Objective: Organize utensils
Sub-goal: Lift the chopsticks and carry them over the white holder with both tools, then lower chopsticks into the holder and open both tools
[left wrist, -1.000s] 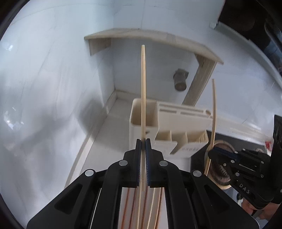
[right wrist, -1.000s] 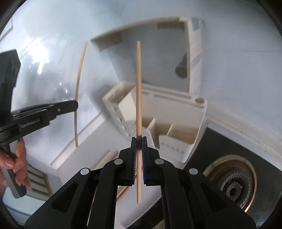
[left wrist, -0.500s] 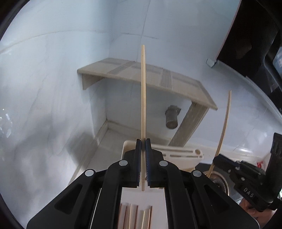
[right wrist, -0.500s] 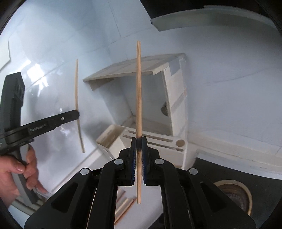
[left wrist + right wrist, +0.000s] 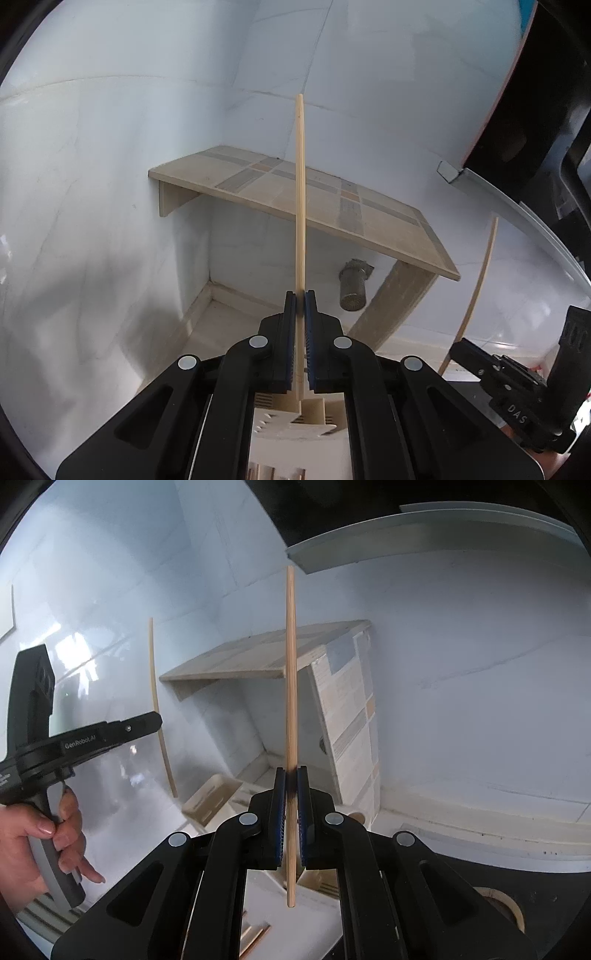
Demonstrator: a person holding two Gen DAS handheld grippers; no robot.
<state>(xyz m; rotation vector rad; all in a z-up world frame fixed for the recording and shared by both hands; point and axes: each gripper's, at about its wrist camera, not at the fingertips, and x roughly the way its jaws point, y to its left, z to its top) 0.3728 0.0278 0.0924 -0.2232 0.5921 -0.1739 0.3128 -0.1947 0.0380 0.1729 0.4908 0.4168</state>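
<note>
Two chopsticks were in your grip, one per tool. Your left gripper (image 5: pixel 300 295) had its jaws pressed together on a pale chopstick (image 5: pixel 300 192) that stood upright, and your right gripper (image 5: pixel 291 771) pinched a darker chopstick (image 5: pixel 290 664) the same way. Just beyond and below the fingers sat the cream utensil holder (image 5: pixel 210 797), with loose chopsticks (image 5: pixel 255 938) lying near it on the counter. Farther back, a tiled shelf (image 5: pixel 332 195) jutted from the white wall (image 5: pixel 92 184), a metal fitting (image 5: pixel 352 286) beneath it.
</note>
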